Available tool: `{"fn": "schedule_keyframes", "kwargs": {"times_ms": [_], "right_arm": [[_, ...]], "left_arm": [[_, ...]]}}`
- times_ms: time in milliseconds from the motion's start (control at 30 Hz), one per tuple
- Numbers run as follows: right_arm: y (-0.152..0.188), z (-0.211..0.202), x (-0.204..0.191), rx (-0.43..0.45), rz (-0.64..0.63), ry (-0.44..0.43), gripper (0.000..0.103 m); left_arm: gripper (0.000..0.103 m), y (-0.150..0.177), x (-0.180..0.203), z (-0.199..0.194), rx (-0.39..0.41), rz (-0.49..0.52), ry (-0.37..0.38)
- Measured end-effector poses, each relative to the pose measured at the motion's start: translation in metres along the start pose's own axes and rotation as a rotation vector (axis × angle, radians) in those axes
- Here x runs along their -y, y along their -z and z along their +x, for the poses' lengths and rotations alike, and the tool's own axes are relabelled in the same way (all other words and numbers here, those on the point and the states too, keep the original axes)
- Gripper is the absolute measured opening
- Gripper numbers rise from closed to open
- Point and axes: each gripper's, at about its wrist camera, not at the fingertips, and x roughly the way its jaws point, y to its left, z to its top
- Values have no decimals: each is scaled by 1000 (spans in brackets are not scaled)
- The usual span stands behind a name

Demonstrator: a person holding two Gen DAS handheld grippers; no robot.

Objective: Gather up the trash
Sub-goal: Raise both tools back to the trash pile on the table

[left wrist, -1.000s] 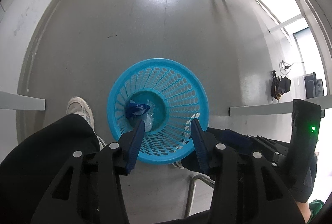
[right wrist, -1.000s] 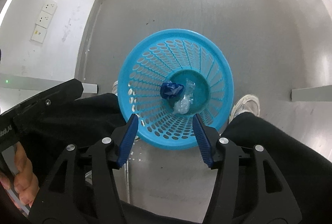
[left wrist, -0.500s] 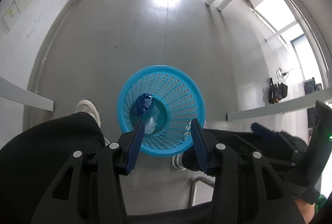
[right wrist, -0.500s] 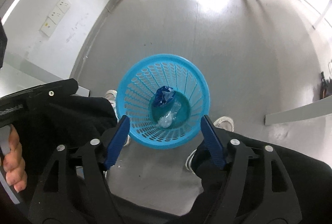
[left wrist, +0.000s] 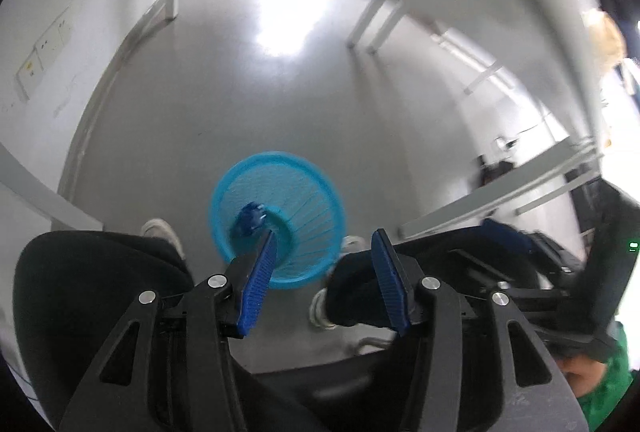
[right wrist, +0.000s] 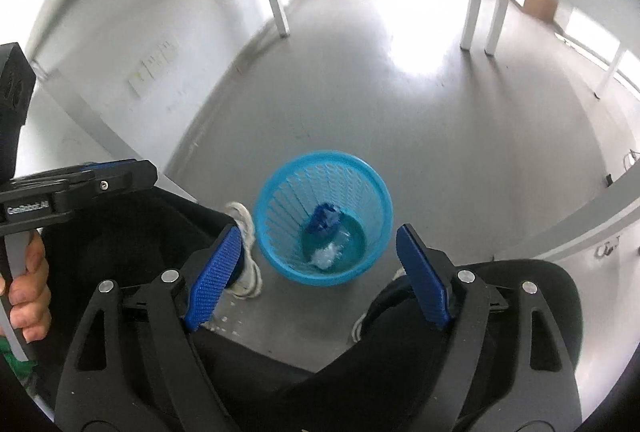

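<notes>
A light blue perforated trash basket stands on the grey floor between the person's feet. Inside it lie a crumpled dark blue wrapper and a clear crumpled plastic piece. My left gripper hangs well above the basket, its jaws opening with nothing between them. My right gripper also hangs high over the basket, jaws opening wide and empty. The left gripper's body shows at the left of the right wrist view, held by a hand.
The person's black trouser legs and white shoes flank the basket. White table legs stand on the far floor. A white wall with sockets runs along the left. White table edges cross at the right.
Both grippers have risen away from the basket, which now looks smaller and farther below. The right jaws have spread much wider; the left jaws a little. The trash stays in the basket.
</notes>
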Motion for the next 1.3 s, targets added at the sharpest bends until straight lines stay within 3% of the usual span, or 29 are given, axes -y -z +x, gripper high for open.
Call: {"fn": "schedule_keyframes", "kwargs": {"times_ms": [233,433,667,1000,1300], "right_arm": [[-4,-73,-6,166,9,-26,83],[-18,-137,-16,300,-24,-24,86],[-39,-181,-30,420,-42,-37,86],[-101,-181,-35,465,-24,-5,86],[-146,-149,-35,435,-19,21,78]], "left_arm": [[52,4,31,-64,170,117,-9],[52,-2,43,-114,292,121,33],[53,-7,61,-160,402,183,64],[53,-51,52,-198,507,177,62],[53,-83,52,-194,503,193,61]]}}
